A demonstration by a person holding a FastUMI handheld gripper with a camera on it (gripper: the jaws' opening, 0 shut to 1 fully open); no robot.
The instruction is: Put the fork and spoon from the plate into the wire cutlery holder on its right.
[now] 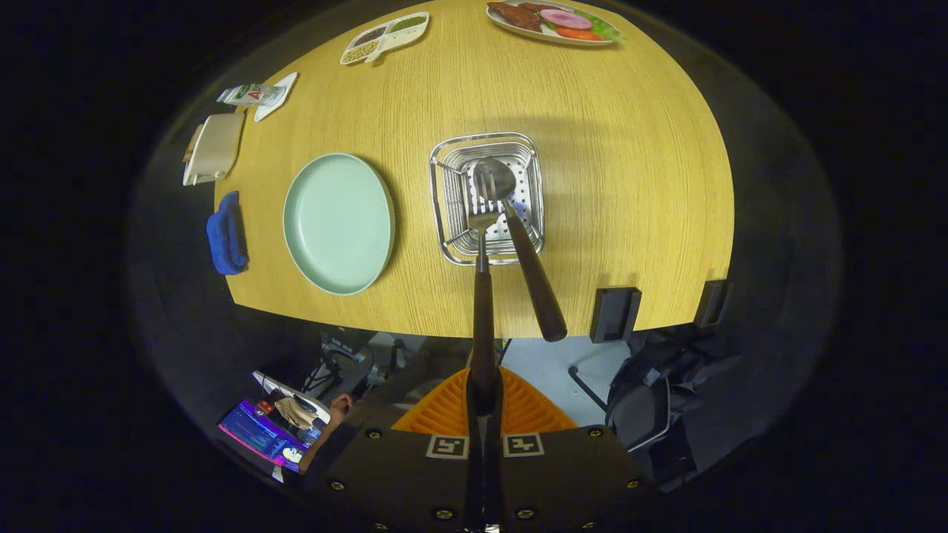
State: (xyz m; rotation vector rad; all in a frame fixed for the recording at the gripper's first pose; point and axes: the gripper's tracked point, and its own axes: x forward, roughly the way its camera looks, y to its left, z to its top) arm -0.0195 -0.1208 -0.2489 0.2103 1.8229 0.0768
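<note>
Wooden table (629, 185), claw (485, 400) pointing down clamped on fork (483, 296) handle, tines in wire holder (444, 215) beside spoon (529, 266)

No word or number can be read here. The only clear signs are two square black-and-white coded markers (447, 446) - one on each side of the gripper (483, 392) body, just behind its fingers, which are closed on the handle of the fork (482, 296). They carry block patterns, not letters. A small packet (250, 94) at the far left of the table (629, 185), lying beside a white coaster (278, 95), bears a red mark on a pale and green ground - its print is too small and blurred to make out.
</note>
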